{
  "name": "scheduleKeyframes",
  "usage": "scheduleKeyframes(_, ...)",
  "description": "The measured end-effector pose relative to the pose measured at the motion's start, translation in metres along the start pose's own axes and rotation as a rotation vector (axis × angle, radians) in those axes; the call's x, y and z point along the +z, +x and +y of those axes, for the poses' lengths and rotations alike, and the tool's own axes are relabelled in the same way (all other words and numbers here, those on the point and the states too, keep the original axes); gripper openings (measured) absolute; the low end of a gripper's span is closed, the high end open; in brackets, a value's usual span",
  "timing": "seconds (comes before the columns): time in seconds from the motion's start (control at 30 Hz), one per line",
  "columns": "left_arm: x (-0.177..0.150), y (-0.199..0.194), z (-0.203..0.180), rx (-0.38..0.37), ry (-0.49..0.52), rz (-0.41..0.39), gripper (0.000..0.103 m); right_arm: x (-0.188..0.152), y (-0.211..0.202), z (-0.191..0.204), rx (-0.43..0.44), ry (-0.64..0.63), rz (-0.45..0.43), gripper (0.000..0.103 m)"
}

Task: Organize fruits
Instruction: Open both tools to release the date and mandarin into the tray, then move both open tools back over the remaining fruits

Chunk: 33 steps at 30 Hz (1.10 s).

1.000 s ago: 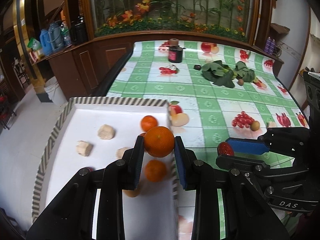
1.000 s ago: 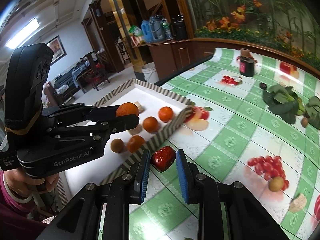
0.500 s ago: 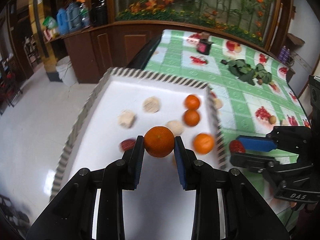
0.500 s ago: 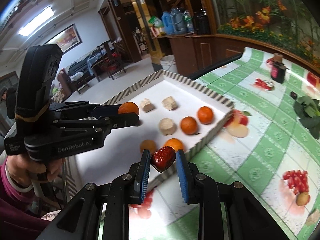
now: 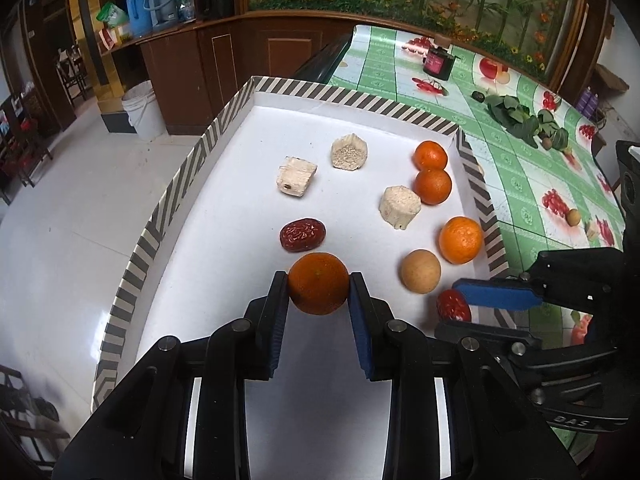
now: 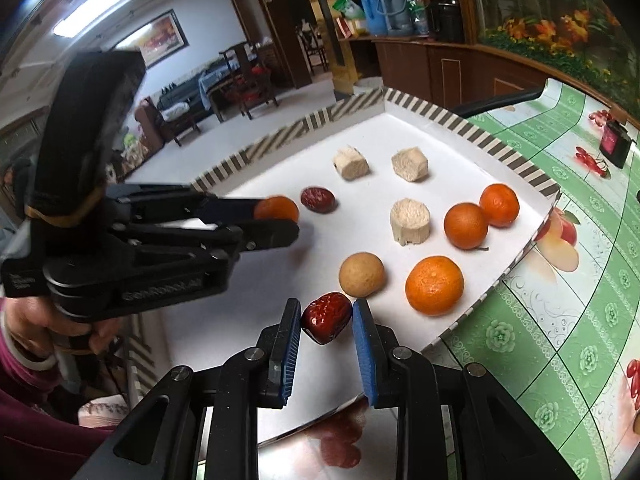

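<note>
1. My left gripper [image 5: 319,304] has its fingers closed on an orange [image 5: 318,282], carried above the white floor of the tray [image 5: 168,208], toward its near left part.
2. My right gripper [image 6: 326,334] has its fingers closed on a red date [image 6: 326,317], carried over the near end of the tray, just in front of a tan round fruit [image 6: 362,274].
3. Change noted: a second ago the orange hung over the tray's right rim and the date was still outside the tray above the green desk [image 5: 532,184]. Both are now inside the rim line. I judge transport is nearly complete and only placing remains.
4. Contents resting in the tray: three oranges along the right edge [image 5: 460,239], [image 5: 432,186], [image 5: 430,155]; three pale cut chunks toward the middle and far part, one at [image 5: 399,206]; a second red date [image 5: 302,234] near the left middle.
5. Grouping assessment: the held orange sits just beside the resting date, well apart from the other oranges. The held date is near the round fruit, apart from its match. Whether each goes to its own kind, I cannot tell from here.
6. Difference from half a second ago: the view has steadied and sharpened, and both grippers sit deeper over the tray.
7. Outside the tray, leaves [image 5: 516,114] and a dark jar [image 5: 438,62] lie toward the desk's far edge.
</note>
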<state>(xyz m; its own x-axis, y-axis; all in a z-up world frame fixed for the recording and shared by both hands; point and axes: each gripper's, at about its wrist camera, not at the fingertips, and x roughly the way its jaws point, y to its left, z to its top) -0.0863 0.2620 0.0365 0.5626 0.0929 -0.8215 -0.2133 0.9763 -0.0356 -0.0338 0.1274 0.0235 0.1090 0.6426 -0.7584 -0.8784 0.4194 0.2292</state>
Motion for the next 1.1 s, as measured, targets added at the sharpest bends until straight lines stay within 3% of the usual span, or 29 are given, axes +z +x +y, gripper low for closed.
scheduleKeyframes(0.17,-0.001,0.008,-0.001,0.017,-0.001,0.026,0.029,0.002,0.004,-0.002,-0.052,-0.015,0.002,0.025)
scheduleKeyframes(0.37,-0.003,0.012,-0.003,0.039,-0.004,0.047,0.032,0.001,0.001,-0.005,-0.044,0.003,0.002,0.028)
scheduleKeyframes(0.4,-0.003,0.012,-0.004,0.044,-0.003,0.046,0.034,0.001,0.000,-0.004,-0.046,0.002,0.004,0.029)
scheduleKeyframes(0.47,-0.005,0.013,-0.004,0.050,-0.006,0.044,0.055,0.000,-0.001,-0.002,-0.057,-0.003,0.000,0.031)
scheduleKeyframes(0.83,0.000,-0.012,-0.023,0.046,-0.006,-0.055,0.056,-0.013,-0.041,-0.017,-0.051,0.099,-0.101,0.031)
scheduleKeyframes(1.1,0.007,-0.019,-0.070,-0.030,0.054,-0.082,0.056,-0.041,-0.069,-0.046,-0.111,0.209,-0.134,0.036)
